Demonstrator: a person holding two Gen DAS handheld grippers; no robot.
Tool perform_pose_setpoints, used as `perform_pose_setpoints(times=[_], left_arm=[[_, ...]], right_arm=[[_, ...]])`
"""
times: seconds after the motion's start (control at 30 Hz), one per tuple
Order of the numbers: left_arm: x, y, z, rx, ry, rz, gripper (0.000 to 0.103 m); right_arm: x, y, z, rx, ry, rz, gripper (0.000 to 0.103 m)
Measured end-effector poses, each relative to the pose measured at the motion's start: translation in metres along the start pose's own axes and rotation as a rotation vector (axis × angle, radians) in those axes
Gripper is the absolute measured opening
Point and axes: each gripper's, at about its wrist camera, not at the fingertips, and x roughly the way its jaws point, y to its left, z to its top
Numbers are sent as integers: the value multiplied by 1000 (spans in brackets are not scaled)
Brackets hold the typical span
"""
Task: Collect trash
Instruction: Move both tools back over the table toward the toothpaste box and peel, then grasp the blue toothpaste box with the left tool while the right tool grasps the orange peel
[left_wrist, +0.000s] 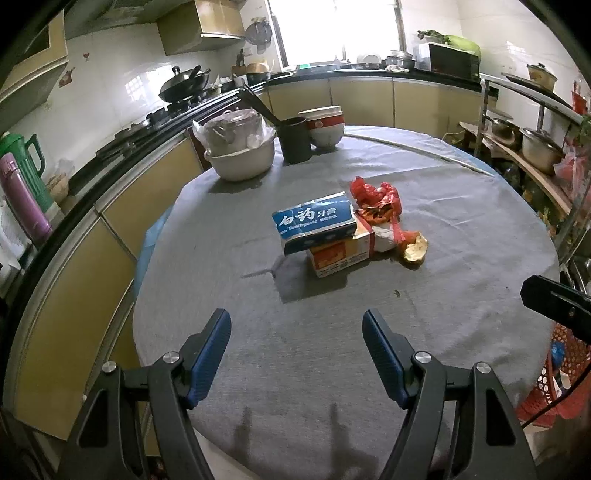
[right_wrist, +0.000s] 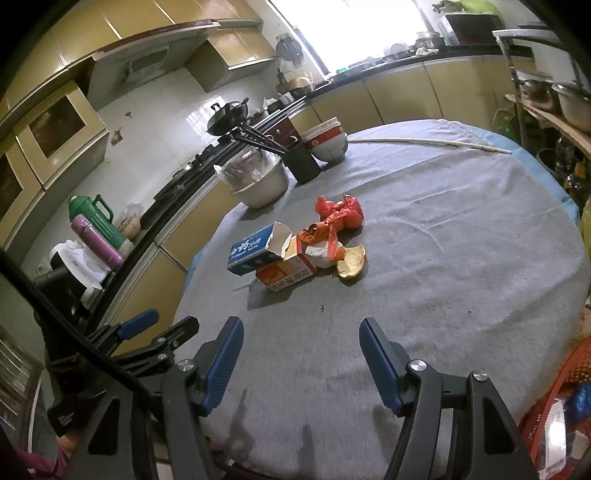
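So both grippers are just hovering over the near edge of the round table (left_wrist: 461, 236) with its grey cloth. The left gripper (left_wrist: 296, 325) has its blue fingers (left_wrist: 212, 354) spread wide with nothing between them, and same deal for the right gripper (right_wrist: 301, 334).

The trash sits in a little pile mid-table, well apart from both grippers: a blue toothpaste box (left_wrist: 314, 221) leaning on top of an orange carton (left_wrist: 341, 254), a crumpled red plastic bag (left_wrist: 375, 194) just behind, a white wad (left_wrist: 384, 236) with red wrapper bits, and a yellowish peel-looking scrap (left_wrist: 415, 251) beside it.

Further back there's a white pot (left_wrist: 242, 157), a dark cup (left_wrist: 295, 140) and stacked bowls (left_wrist: 327, 127). A red mesh basket (left_wrist: 554, 376) shows off the table's right edge.
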Motion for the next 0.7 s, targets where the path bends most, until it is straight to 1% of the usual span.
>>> perform_pose_setpoints(times=[0.13,0.27,0.37,0.53,0.6,0.7], left_arm=[[7,3,0,-9,13,4,74],[15,8,1,-18,28,7,74],[27,15,0,-44,60,-11,74],[49,31,0,-93,113,-31,74],[56,36,3,-103,120,-39,74],[65,49,11,-116,115,-65,74]], right_arm=[[8,-3,3,18,12,2,69],[21,-6,5,25,35,-17,69],[35,-12,9,39,60,-34,69],[65,-30,19,114,100,-40,68],[79,-35,27,126,105,-47,68],[97,-34,38,98,103,-82,65]])
